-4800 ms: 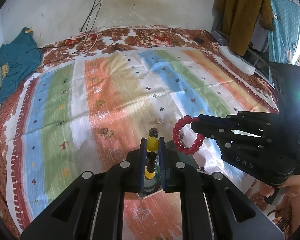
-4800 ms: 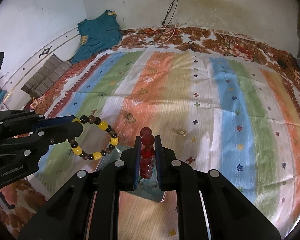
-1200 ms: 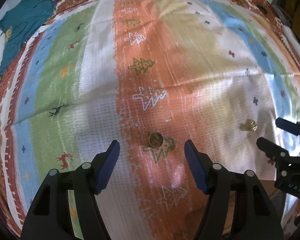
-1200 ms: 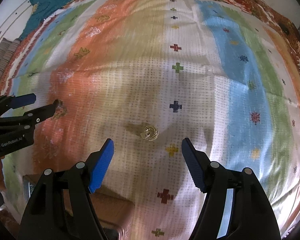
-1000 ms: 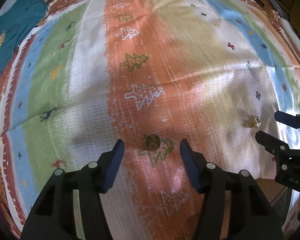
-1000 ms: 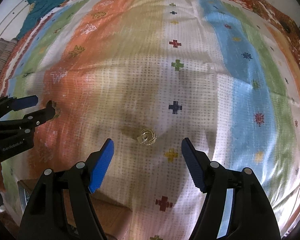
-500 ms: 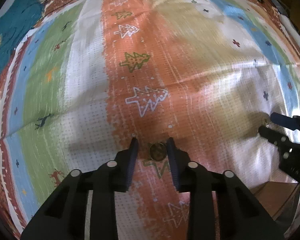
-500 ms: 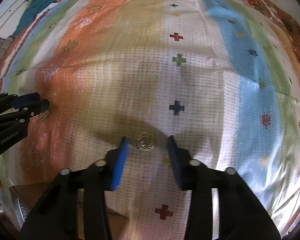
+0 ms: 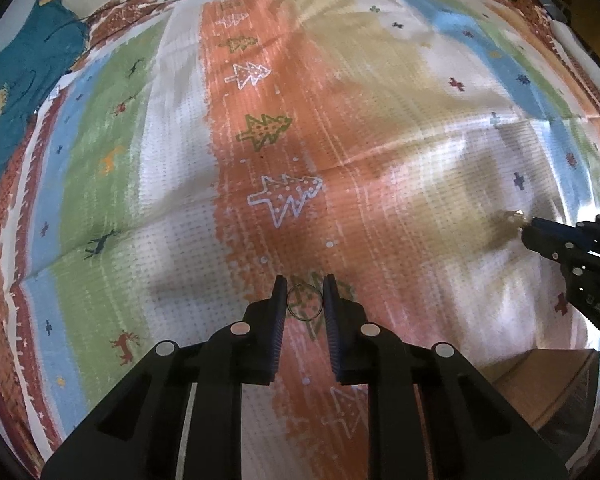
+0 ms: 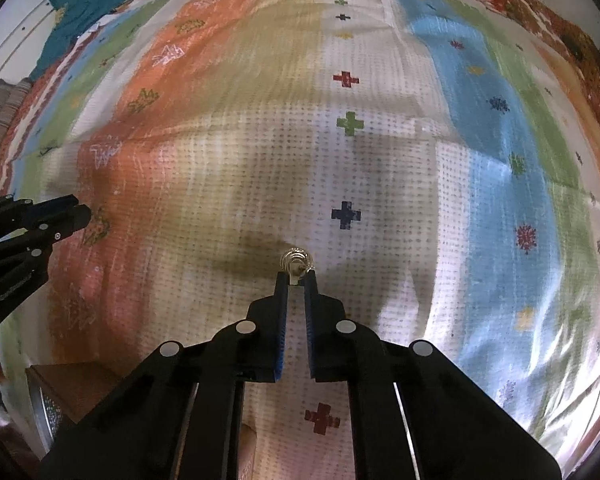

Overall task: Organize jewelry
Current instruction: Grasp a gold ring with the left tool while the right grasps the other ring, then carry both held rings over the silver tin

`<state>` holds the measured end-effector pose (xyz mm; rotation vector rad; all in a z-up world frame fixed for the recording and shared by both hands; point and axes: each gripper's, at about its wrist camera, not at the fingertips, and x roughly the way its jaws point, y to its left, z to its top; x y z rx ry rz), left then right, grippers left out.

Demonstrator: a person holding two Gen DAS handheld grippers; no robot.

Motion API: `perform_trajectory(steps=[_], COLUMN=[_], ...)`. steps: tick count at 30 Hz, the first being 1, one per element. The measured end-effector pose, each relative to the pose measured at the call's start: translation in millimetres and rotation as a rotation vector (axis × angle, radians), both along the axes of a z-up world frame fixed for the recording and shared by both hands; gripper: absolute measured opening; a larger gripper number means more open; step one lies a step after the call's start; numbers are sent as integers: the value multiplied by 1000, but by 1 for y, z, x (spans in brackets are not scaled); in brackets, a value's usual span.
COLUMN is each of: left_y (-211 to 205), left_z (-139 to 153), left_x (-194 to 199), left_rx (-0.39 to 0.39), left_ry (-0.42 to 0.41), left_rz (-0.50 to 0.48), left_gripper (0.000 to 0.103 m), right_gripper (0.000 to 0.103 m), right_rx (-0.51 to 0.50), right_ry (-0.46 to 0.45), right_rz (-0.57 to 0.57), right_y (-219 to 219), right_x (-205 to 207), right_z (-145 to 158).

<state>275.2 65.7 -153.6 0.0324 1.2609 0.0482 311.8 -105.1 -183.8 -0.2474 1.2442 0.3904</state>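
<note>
Pinching: left gripper (image 9: 305, 294) jaws on ring (image 9: 305, 302), lower centre | right gripper (image 10: 296, 280) jaws on earring (image 10: 297, 262), centre | bedspread (image 9: 340, 140).

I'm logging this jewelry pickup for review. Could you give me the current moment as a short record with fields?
surface: striped bedspread
left gripper: jaws closed onto a thin plain ring
right gripper: jaws closed onto a gold spiral ring
rings: both at cloth level; lift not visible
other: wooden box near edge of bedspread; teal garment at far left
</note>
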Motion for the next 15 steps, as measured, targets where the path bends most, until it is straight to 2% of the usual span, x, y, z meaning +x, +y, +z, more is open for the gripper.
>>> perform_trajectory(steps=[15], left_y=[-12], left_z=[42], left_x=[-30], left_rx=[-40], left_ry=[-74], left_rz=[-19], left_gripper=[18], right_gripper=[9], right_rx=[62], right_ry=[-77], right_rz=[-3], right_y=[-4], right_x=[-20], right_z=[39])
